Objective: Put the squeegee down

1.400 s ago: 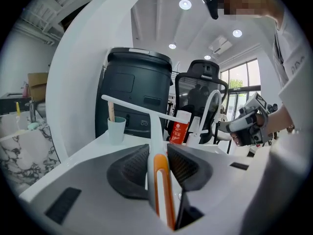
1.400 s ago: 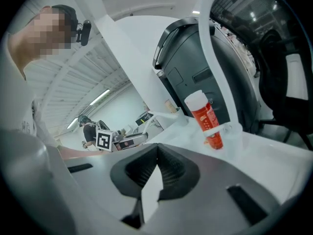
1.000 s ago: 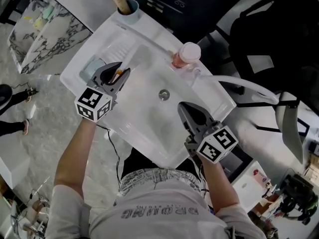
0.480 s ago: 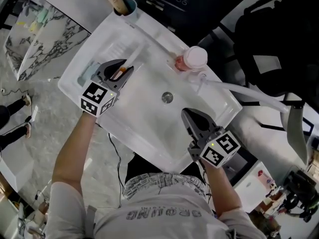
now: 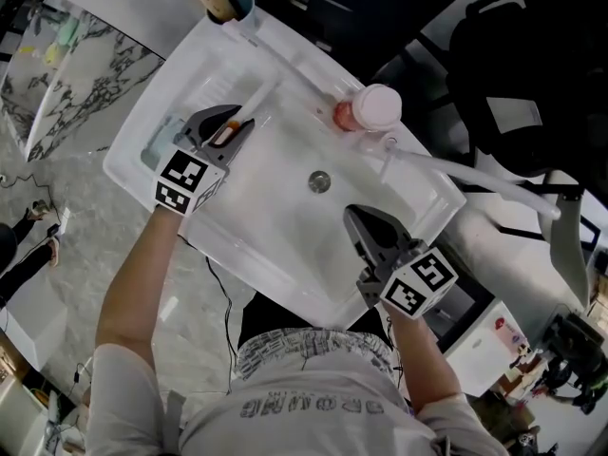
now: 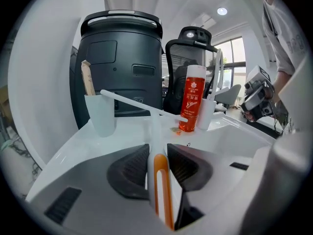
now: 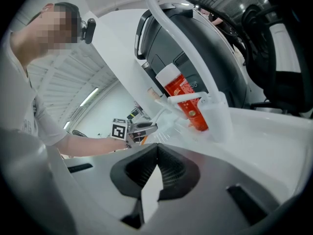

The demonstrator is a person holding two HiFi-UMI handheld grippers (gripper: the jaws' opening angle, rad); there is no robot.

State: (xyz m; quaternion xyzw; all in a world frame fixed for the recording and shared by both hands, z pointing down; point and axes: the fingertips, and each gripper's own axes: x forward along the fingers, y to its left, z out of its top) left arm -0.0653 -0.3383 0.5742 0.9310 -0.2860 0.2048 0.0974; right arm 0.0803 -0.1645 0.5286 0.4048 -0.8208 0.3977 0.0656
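Left gripper (image 5: pixel 226 129) has come lower and closer to the sink's (image 5: pixel 275 240) left ledge (image 5: pixel 204 84) since a second ago; the right gripper (image 5: pixel 353 217) has sunk a little over the basin's near side.

The left jaws pinch the squeegee (image 6: pixel 161 190) by its orange handle, with the white stem and crossbar blade reaching ahead over the ledge. The right jaws are pressed together with nothing between them.

The step looks like the last bit of lowering before release. It would go best by easing down until the blade and handle both lie flat on the ledge, and only then spreading the jaws. The blade should stay short of the cup (image 6: pixel 100 114) and the bottle (image 6: pixel 192 99). Let go early and the squeegee could slide into the basin.

The left gripper view shows the pinch on the handle and the blade's tilt, but not how high it hangs; I cannot tell whether the blade touches yet. The head view gives its place over the ledge, well apart from the drain (image 5: pixel 319 181). Only the right gripper view proves that its own jaws are empty.
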